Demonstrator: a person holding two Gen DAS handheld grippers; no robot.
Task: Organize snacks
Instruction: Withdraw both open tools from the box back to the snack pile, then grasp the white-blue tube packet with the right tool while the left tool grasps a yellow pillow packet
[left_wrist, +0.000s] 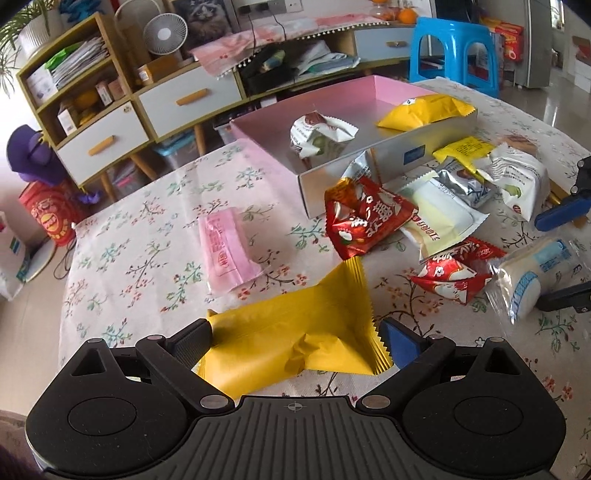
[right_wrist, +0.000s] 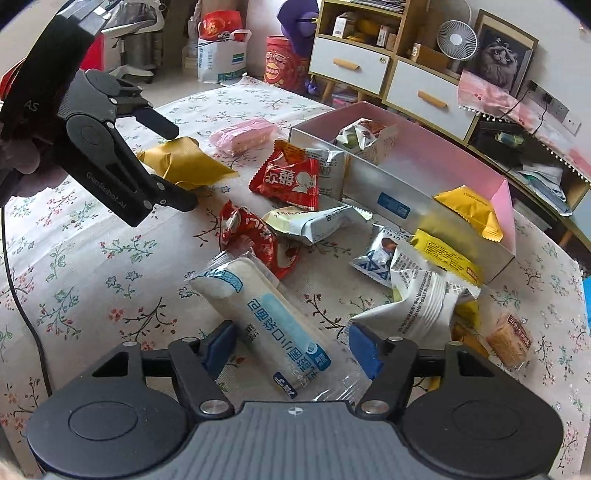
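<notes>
A pink-lined box holds a white-green packet and a yellow packet. Loose snacks lie in front of it: red packets, a pink packet, white and silver ones. My left gripper stands open around a yellow packet lying on the cloth. My right gripper stands open around a clear-wrapped white and blue roll; its pads do not press it.
A floral cloth covers the table. Behind it stand a shelf unit with drawers, a fan and a blue stool. A small brown cracker packet lies at the right.
</notes>
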